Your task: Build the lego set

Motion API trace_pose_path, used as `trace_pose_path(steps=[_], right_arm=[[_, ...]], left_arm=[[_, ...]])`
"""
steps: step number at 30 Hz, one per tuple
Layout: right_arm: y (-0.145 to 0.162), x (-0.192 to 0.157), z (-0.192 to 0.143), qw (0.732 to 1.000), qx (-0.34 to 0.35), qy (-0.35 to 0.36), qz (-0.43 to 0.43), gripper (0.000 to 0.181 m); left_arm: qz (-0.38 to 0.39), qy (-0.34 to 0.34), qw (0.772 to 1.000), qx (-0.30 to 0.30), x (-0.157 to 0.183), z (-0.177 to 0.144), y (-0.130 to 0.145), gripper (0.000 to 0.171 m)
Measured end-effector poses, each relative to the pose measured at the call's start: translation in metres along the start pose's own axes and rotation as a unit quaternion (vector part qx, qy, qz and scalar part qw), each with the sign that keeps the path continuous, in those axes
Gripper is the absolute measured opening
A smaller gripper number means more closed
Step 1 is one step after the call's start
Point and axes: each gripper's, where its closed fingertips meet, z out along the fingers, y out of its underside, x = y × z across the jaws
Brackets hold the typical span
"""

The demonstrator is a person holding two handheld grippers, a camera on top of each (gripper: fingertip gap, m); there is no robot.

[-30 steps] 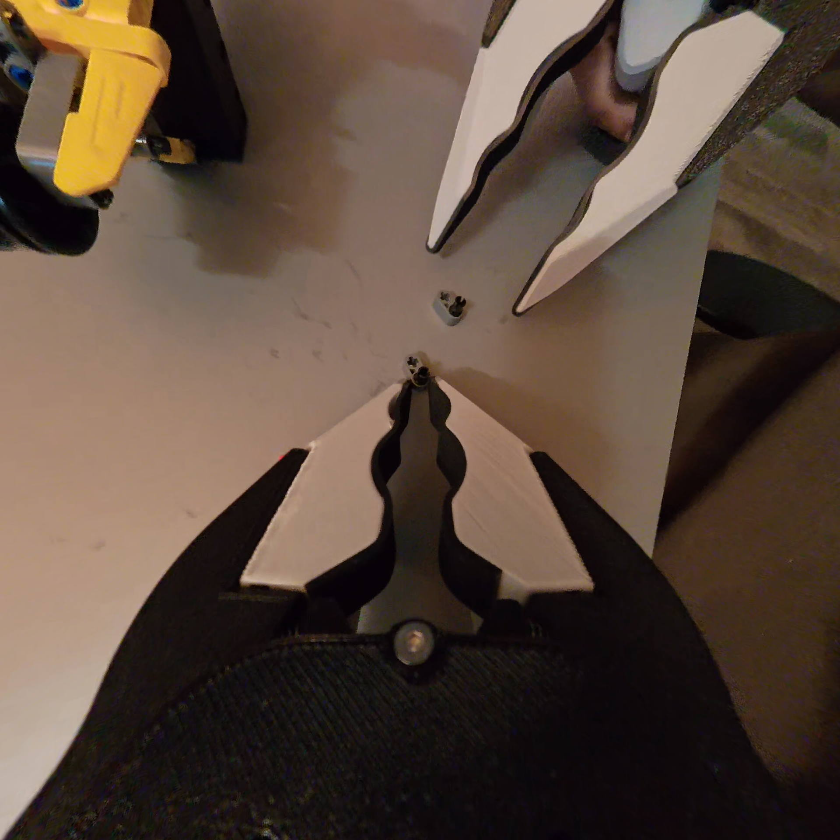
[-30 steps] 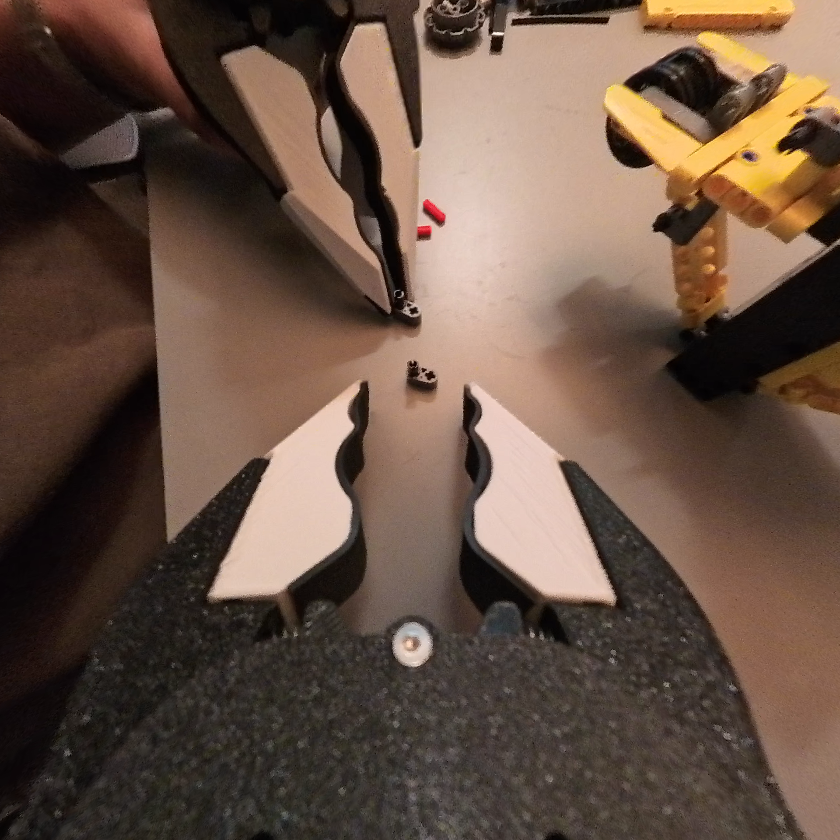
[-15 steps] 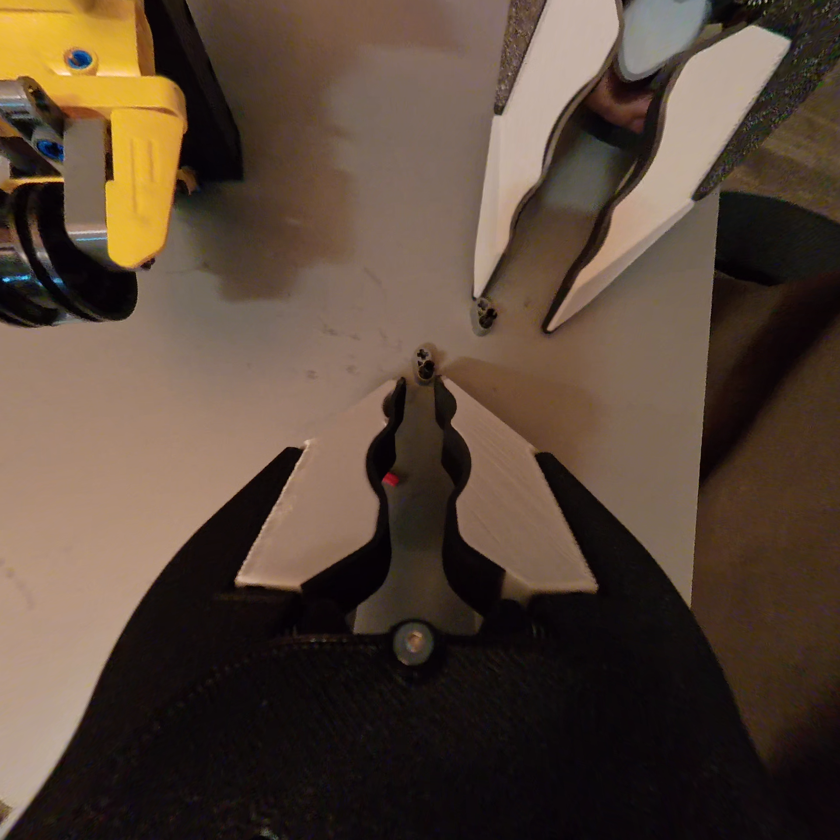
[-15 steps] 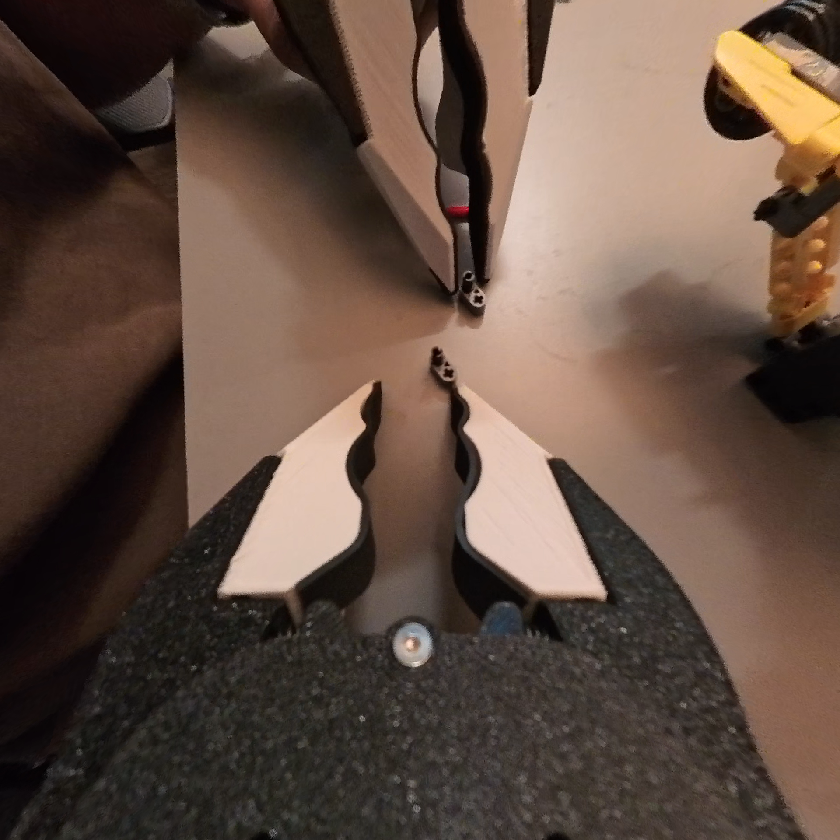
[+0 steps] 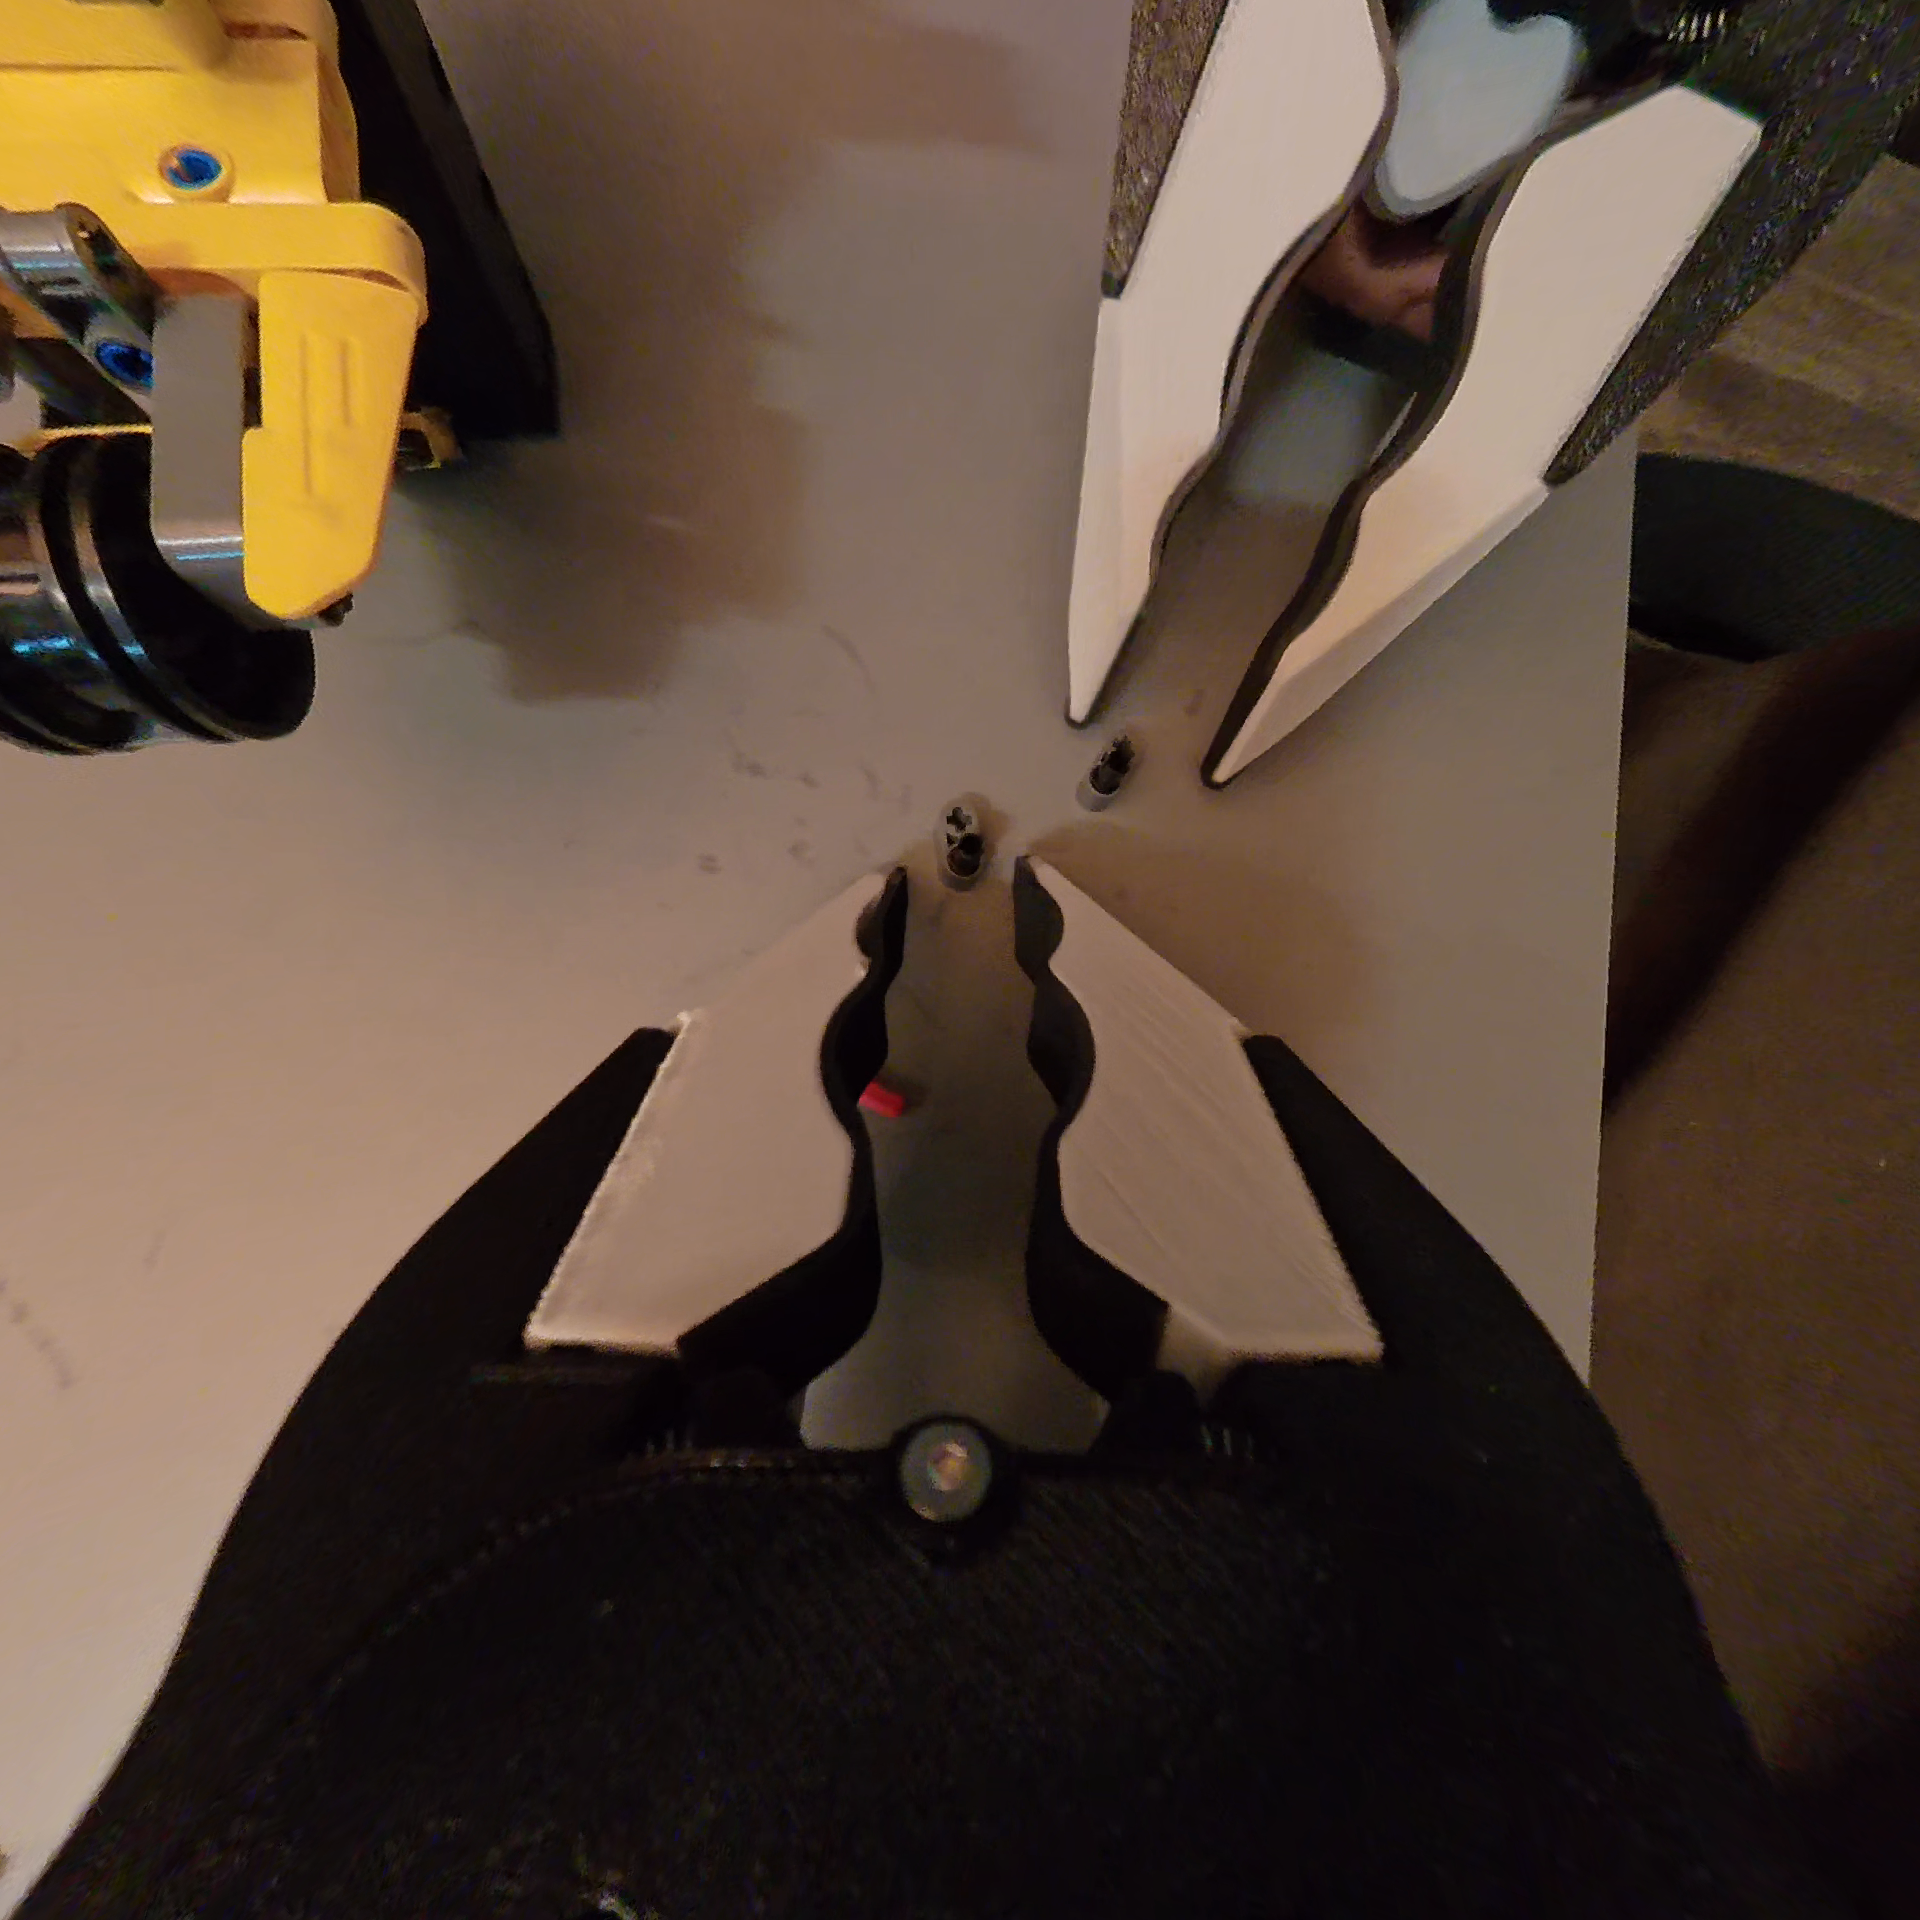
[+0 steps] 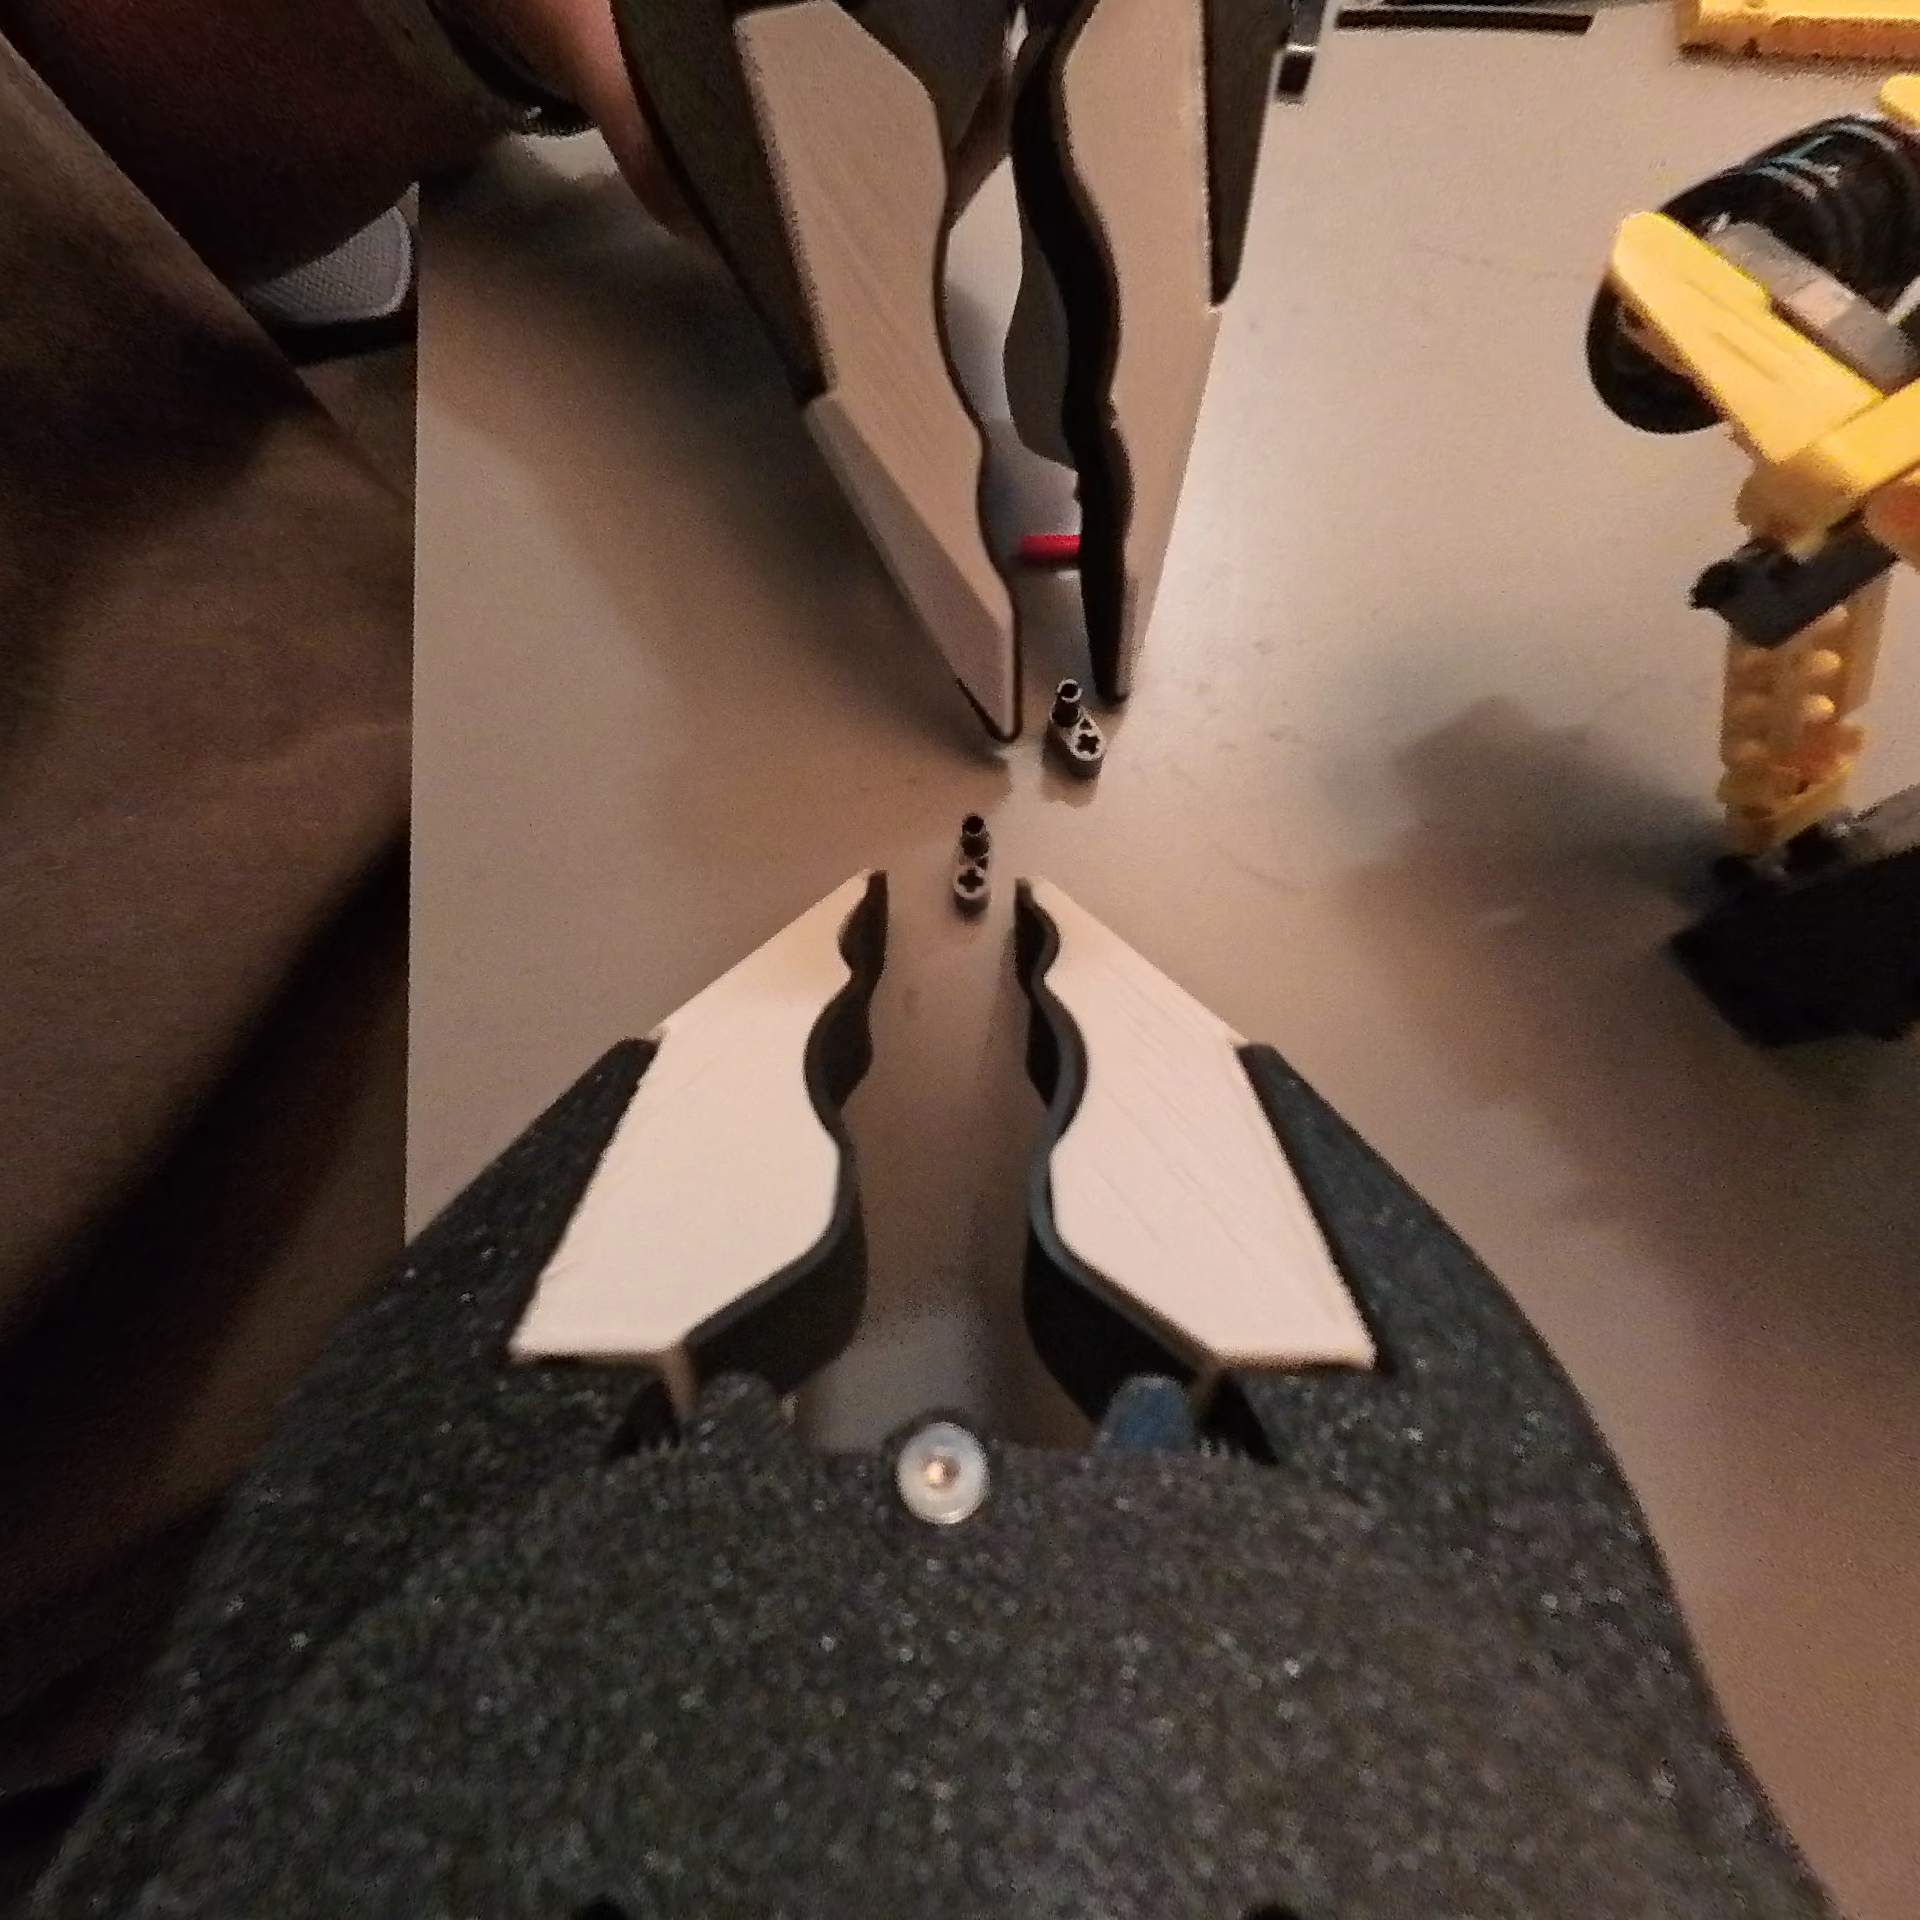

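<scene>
Both open grippers flank small grey connectors (cross-holed).

You've got a grey counter, scuffed near the middle. A yellow brick-built model sits at your far left on it, with a black wheel at its near end and a black base block behind. A small red pin lies flat on the counter, well apart from the model. Off the counter's right edge you see brown fabric. A flat yellow piece lies at the far edge.
</scene>
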Motion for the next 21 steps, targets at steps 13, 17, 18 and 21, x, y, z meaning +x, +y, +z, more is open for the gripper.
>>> trace_pose_path(steps=[13,17,18,21], right_arm=[[-0.006,0.003,0.009,0.999,-0.005,-0.013,-0.041,0.007],[-0.007,0.002,0.011,0.999,-0.006,-0.02,-0.046,0.007],[-0.007,0.002,0.011,0.999,-0.007,-0.02,-0.047,0.007],[-0.007,0.004,0.013,0.999,-0.011,-0.014,-0.049,0.007]], left_arm=[[0.053,0.001,0.999,-0.003,-0.001,0.008,-0.005,0.003],[0.051,0.009,0.999,0.004,0.0,0.008,-0.005,0.003],[0.049,0.009,0.999,0.004,0.0,0.008,-0.005,0.003],[0.043,0.01,0.999,0.005,0.0,0.009,-0.007,0.004]])
